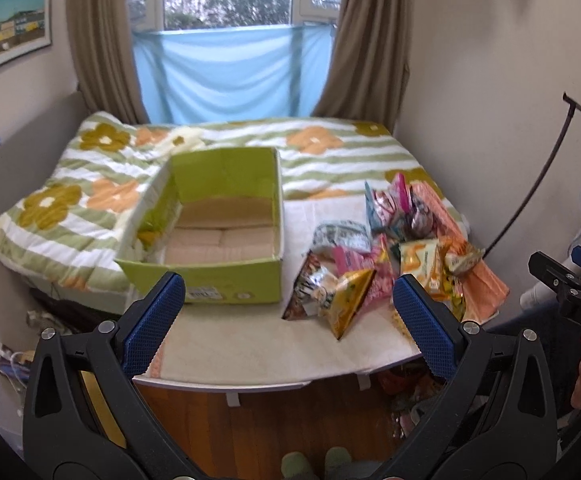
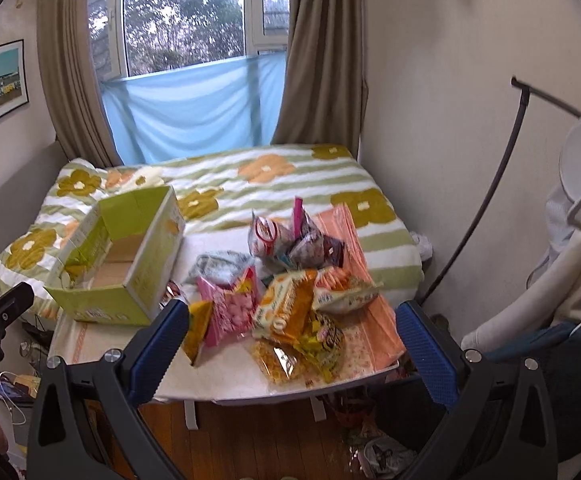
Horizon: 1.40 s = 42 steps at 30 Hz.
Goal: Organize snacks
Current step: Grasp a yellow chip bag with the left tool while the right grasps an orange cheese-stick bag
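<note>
An open green cardboard box [image 1: 226, 280] [image 2: 130, 280] stands on the left of a small white table [image 1: 258, 352] [image 2: 226, 368], showing only its bare bottom. A pile of several snack bags [image 1: 394, 256] [image 2: 290, 292] lies on the table's right half, among them a pink bag [image 2: 230, 308] and an orange bag [image 2: 286, 308]. My left gripper [image 1: 288, 300] is open and empty, held back from the table's front edge. My right gripper [image 2: 292, 334] is open and empty, in front of the pile. The right gripper's body also shows in the left wrist view [image 1: 570, 292].
A bed with a striped flower blanket [image 1: 322, 152] [image 2: 274, 184] lies behind the table, below a window with brown curtains. Walls close in on both sides. A black curved pole [image 2: 486, 200] stands at the right. Clutter [image 2: 378, 448] lies on the wooden floor.
</note>
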### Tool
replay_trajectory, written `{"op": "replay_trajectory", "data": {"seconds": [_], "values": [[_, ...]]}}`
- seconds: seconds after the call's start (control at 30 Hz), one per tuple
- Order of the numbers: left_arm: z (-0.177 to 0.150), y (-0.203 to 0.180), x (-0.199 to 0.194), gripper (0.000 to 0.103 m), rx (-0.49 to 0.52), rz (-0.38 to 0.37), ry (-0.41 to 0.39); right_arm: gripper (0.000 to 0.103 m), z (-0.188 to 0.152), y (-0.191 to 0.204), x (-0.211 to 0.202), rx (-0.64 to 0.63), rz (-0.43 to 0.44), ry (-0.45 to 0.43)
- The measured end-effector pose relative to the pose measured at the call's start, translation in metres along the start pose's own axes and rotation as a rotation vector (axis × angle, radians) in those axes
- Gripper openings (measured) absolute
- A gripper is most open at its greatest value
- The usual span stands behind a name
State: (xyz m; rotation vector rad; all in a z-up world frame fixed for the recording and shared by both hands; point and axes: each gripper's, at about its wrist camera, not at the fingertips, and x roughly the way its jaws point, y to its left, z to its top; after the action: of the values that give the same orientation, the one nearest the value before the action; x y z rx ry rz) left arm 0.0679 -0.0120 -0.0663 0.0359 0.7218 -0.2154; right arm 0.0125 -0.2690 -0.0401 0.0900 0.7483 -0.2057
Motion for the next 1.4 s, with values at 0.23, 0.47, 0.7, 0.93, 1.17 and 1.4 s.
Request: {"op": "replay_trajectory", "data": {"seconds": [0.23, 0.47, 0.7, 0.93, 1.17, 1.4], "values": [[-0.023, -0.025, 0.076, 0.103, 0.011, -0.025, 0.105, 0.103, -0.02, -0.018, 0.058, 0.016, 0.078, 0.114], [-0.039, -0.052, 0.152, 0.103, 0.025, 0.004, 0.216, 0.103, -0.026, -0.017, 0.132, -0.047, 0.202, 0.19], [-0.049, -0.063, 0.21, 0.103, -0.005, 0.033, 0.29, 0.103, -0.029, -0.015, 0.199, -0.059, 0.291, 0.282], [-0.054, -0.072, 0.251, 0.103, -0.005, 0.082, 0.35, 0.103, -0.026, -0.013, 0.231, -0.072, 0.335, 0.31], [-0.054, -0.066, 0.259, 0.097, -0.032, 0.101, 0.349, 0.093, -0.028, -0.013, 0.252, -0.057, 0.361, 0.37], [-0.056, -0.065, 0.256, 0.068, -0.024, 0.107, 0.343, 0.086, -0.031, -0.012, 0.255, -0.073, 0.366, 0.382]]}}
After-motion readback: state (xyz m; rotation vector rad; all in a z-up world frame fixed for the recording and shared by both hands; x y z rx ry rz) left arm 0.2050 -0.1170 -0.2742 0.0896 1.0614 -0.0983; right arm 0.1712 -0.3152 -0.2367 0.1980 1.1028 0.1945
